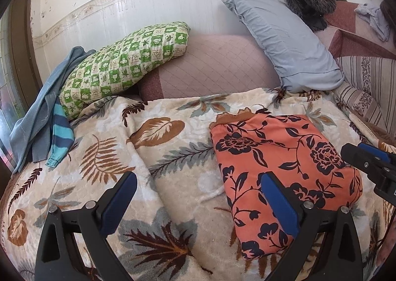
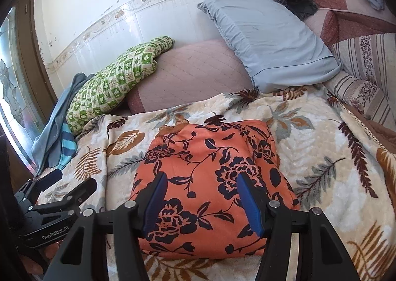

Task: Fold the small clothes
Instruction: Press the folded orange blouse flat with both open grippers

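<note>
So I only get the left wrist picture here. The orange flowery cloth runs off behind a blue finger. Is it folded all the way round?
Observer: Yes. In the right wrist view the orange floral garment lies as one compact folded block on the leaf-print blanket, near edge included.
Operator: And that black thing poking in from my right edge?
Observer: That is the right gripper. Its own view shows the jaws apart over the garment, gripping nothing.
Operator: Who holds the gripper I'm looking along?
Observer: The right wrist view shows the left gripper from the side, with a person's fingers below its black body.
</note>
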`<state>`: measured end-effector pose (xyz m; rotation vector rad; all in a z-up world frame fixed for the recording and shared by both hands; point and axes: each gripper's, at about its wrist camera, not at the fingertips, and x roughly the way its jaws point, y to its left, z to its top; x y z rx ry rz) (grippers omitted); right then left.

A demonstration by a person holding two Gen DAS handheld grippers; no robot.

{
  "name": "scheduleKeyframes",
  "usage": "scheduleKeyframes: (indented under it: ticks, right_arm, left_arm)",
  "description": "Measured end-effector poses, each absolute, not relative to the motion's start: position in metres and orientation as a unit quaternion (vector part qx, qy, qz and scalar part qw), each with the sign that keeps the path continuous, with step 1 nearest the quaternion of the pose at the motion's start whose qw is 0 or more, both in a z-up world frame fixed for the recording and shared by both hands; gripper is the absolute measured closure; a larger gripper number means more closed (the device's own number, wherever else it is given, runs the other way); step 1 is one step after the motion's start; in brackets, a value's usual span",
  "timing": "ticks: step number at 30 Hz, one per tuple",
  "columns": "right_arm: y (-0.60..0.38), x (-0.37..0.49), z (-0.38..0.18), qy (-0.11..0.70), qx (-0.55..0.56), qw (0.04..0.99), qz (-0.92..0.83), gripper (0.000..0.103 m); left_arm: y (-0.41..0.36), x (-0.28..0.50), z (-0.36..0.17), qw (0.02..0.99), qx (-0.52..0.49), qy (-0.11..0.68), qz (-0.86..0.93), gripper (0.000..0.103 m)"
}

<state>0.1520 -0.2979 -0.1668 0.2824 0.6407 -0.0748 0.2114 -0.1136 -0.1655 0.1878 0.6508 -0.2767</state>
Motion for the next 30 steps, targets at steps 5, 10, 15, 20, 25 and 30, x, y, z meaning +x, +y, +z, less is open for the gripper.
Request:
scheduleKeyframes:
  ticks: [5, 10, 15, 20, 25, 30]
  right_arm:
    - [-0.286, 0.154, -0.165, 0.312, 0.122, 0.942, -0.026, 0.041]
    - [-0.280, 0.153, -0.167, 0.315, 0.122, 0.941, -0.022, 0.041]
    - [-0.277, 0.155, -0.172, 0.321, 0.116, 0.940, -0.020, 0.041]
    - [-0.284, 0.162, -0.180, 0.332, 0.123, 0.935, -0.025, 0.041]
    - [-0.294, 0.171, -0.187, 0.340, 0.123, 0.932, -0.033, 0.041]
    - [-0.304, 0.178, -0.195, 0.352, 0.132, 0.926, -0.038, 0.041]
  left_arm:
    - [-0.111, 0.214, -0.166, 0.933, 0.089, 0.323, -0.133, 0.002]
    - [-0.109, 0.214, -0.169, 0.932, 0.091, 0.327, -0.129, 0.002]
    - [-0.111, 0.215, -0.172, 0.931, 0.098, 0.328, -0.125, 0.002]
    - [-0.114, 0.222, -0.179, 0.928, 0.106, 0.335, -0.123, 0.002]
    - [-0.115, 0.230, -0.187, 0.925, 0.115, 0.342, -0.121, 0.002]
    - [-0.113, 0.236, -0.191, 0.923, 0.111, 0.350, -0.119, 0.002]
